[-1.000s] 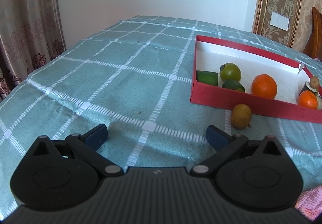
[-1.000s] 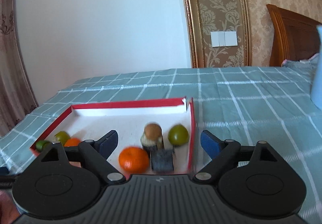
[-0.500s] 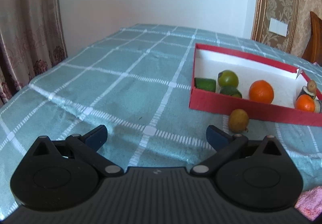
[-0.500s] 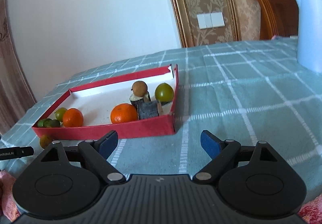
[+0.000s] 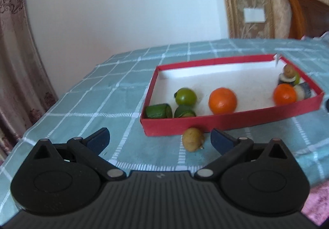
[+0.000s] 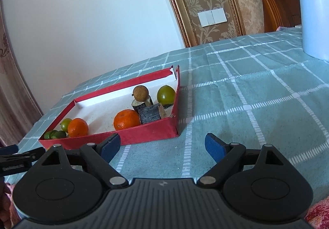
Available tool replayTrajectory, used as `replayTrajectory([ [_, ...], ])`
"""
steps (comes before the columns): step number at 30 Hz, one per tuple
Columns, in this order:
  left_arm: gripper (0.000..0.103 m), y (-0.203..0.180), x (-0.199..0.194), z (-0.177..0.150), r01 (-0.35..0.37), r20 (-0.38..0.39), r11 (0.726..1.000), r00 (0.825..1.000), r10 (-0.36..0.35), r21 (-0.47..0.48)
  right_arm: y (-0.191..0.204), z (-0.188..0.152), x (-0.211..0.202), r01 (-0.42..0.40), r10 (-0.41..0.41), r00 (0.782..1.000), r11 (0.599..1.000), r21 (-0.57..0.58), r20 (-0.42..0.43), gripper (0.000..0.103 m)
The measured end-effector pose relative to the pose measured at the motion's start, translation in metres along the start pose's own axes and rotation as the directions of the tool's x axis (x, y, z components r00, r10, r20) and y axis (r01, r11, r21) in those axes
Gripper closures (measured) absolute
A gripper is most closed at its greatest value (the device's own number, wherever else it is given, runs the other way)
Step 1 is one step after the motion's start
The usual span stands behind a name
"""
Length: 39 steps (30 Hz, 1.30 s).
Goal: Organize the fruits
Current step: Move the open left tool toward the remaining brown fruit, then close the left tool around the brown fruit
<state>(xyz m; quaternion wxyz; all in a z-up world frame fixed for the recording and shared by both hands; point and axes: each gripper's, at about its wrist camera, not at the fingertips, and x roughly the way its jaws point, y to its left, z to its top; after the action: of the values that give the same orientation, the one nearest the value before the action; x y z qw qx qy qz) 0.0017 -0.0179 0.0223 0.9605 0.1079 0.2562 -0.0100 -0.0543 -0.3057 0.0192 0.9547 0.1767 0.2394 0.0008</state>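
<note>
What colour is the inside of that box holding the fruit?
White inside, red outside: the box shows this best in the left wrist view.

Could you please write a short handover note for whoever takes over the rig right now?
Left tool: open, empty, hovering low over the tablecloth, facing the yellow-brown fruit.
Right tool: open, empty, near the red box's right front corner.
Done: in the box are two oranges, two round green fruits, green pieces and dark pieces with a brown fruit on top.
Left: the yellow-brown fruit lies outside, just in front of the box's front wall; probably box it next.
</note>
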Motion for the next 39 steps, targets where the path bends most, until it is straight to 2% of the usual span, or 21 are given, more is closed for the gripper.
replayTrajectory([
  [4,0.0,-0.001,0.01,-0.002,0.02,-0.027,1.0,0.999,-0.02,-0.021,-0.002,0.0,0.001,-0.007,0.007,1.0,1.0,0.013,-0.004,0.013],
  [12,0.0,-0.007,0.026,0.002,0.007,-0.066,1.0,0.998,-0.007,-0.008,-0.005,0.001,0.002,-0.019,0.02,1.0,0.999,0.03,-0.005,0.013],
  [14,0.004,-0.007,0.027,0.002,0.005,-0.077,1.0,0.997,-0.006,-0.009,-0.005,0.0,0.002,-0.02,0.02,1.0,0.999,0.031,-0.005,0.013],
  [16,0.013,-0.007,0.03,0.001,0.019,-0.093,1.0,0.995,-0.02,-0.009,-0.005,0.0,0.002,-0.02,0.02,1.0,0.999,0.03,-0.006,0.013],
  [23,0.022,-0.003,0.032,0.0,0.061,-0.096,0.998,0.993,-0.064,-0.035,-0.004,0.0,0.002,-0.018,0.018,1.0,0.999,0.03,-0.008,0.013],
  [26,0.031,-0.004,0.03,0.0,0.08,-0.088,0.996,0.993,-0.083,-0.033,-0.004,0.0,0.002,-0.017,0.018,1.0,0.999,0.03,-0.008,0.013],
  [29,0.042,-0.004,0.029,-0.001,0.106,-0.084,0.994,0.99,-0.109,-0.039,-0.004,0.0,0.002,-0.016,0.016,1.0,0.999,0.031,-0.009,0.013],
  [34,0.072,-0.008,0.026,0.0,0.15,-0.081,0.988,0.985,-0.153,-0.038,-0.005,0.0,0.002,-0.014,0.014,1.0,0.999,0.031,-0.011,0.013],
  [36,0.077,-0.011,0.025,0.0,0.152,-0.081,0.988,0.985,-0.154,-0.032,-0.005,0.0,0.002,-0.012,0.013,1.0,0.999,0.033,-0.011,0.013],
  [39,0.078,-0.01,0.025,0.0,0.15,-0.08,0.988,0.985,-0.152,-0.034,-0.005,0.0,0.002,-0.01,0.01,1.0,0.999,0.036,-0.012,0.013],
])
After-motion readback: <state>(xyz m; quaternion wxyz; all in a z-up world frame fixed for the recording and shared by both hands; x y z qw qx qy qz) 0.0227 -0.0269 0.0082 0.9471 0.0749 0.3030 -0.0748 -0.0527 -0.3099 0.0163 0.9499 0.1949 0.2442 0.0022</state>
